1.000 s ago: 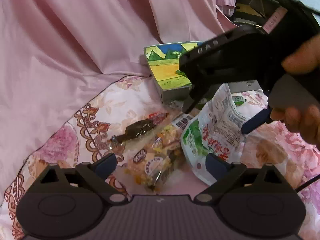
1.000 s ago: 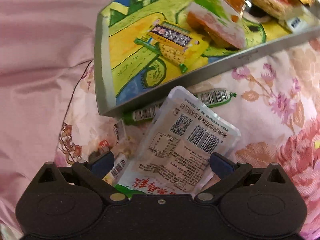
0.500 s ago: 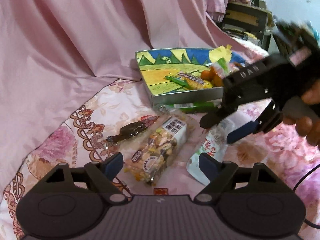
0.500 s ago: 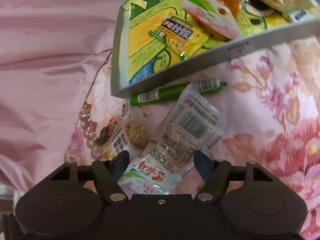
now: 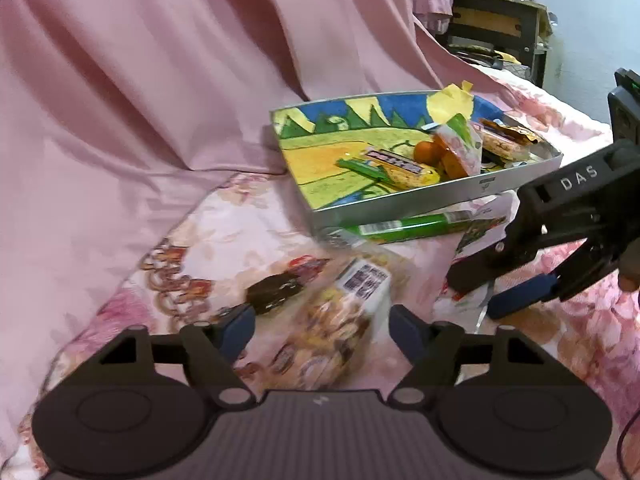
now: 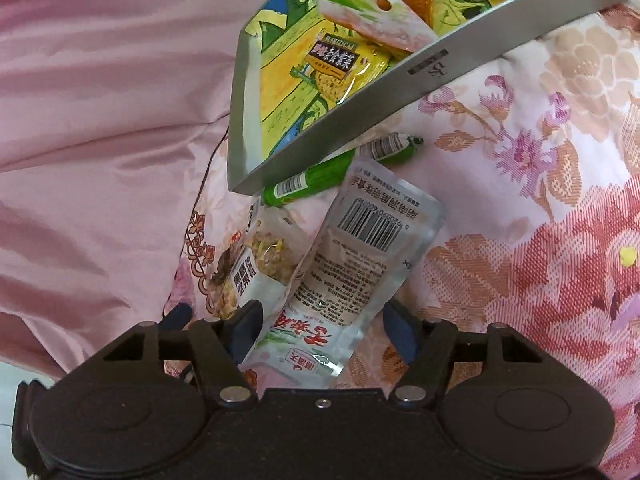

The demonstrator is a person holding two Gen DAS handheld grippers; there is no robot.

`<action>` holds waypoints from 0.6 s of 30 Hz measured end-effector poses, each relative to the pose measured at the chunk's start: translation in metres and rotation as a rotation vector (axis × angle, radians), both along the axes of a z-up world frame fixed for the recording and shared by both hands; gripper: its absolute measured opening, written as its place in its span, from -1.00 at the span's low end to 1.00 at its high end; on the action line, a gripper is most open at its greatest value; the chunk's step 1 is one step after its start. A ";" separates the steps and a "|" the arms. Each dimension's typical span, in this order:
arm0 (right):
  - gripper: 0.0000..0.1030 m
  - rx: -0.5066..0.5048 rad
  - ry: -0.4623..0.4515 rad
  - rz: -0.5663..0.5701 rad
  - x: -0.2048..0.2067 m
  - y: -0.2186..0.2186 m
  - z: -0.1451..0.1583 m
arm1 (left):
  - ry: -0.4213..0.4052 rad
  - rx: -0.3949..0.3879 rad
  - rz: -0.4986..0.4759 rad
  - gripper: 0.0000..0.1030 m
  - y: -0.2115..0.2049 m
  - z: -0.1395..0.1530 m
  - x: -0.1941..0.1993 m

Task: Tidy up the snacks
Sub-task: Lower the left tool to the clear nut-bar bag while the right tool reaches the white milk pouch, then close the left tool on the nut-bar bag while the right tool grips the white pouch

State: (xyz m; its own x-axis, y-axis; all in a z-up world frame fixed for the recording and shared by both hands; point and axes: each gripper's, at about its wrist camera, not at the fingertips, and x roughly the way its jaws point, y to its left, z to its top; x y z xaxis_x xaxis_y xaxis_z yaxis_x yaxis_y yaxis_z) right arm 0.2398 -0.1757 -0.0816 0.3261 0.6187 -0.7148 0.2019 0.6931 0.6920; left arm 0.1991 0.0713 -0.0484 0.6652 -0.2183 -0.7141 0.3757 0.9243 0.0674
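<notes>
A painted metal tray (image 5: 440, 198) holding several snacks sits on the floral cloth; its wall also shows in the right wrist view (image 6: 440, 64). My left gripper (image 5: 322, 330) is open over a clear bag of mixed nuts (image 5: 336, 320), with a dark wrapped snack (image 5: 276, 292) to its left. My right gripper (image 6: 320, 330) is open around the lower end of a silver-white pouch (image 6: 360, 256) lying on the cloth; it also shows in the left wrist view (image 5: 498, 290). A green stick snack (image 5: 408, 226) lies against the tray's front wall.
Pink draped fabric (image 5: 140, 100) rises behind and to the left. A dark wooden shelf (image 5: 496, 20) stands at the far right back. The nut bag (image 6: 256, 264) lies just left of the pouch.
The left gripper has pulled back and up, widening its view of the tray. The right gripper has lowered with the pouch onto the cloth and opened around it.
</notes>
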 end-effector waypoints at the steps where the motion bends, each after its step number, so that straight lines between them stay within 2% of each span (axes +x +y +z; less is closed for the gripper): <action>1: 0.33 -0.003 0.000 -0.002 0.000 0.000 0.000 | 0.012 0.000 -0.010 0.46 -0.003 -0.002 0.003; 4: 0.33 -0.011 0.023 -0.024 0.003 -0.001 -0.003 | 0.049 0.048 -0.007 0.17 -0.011 -0.011 0.009; 6: 0.34 -0.023 0.039 -0.037 0.007 0.002 -0.007 | 0.070 0.062 0.021 0.12 -0.012 -0.015 0.011; 12: 0.31 -0.086 0.061 -0.038 0.017 0.012 -0.002 | 0.141 -0.031 0.143 0.02 0.000 -0.010 0.007; 18: 0.20 -0.052 0.094 -0.017 0.018 0.003 -0.001 | 0.253 -0.164 0.306 -0.08 0.010 -0.006 -0.016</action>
State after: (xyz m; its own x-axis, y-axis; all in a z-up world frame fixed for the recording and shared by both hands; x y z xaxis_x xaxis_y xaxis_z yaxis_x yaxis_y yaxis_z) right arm 0.2581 -0.1731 -0.0826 0.2664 0.5750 -0.7736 0.2762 0.7234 0.6328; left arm 0.1836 0.0814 -0.0548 0.5249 -0.1618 -0.8356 0.0680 0.9866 -0.1484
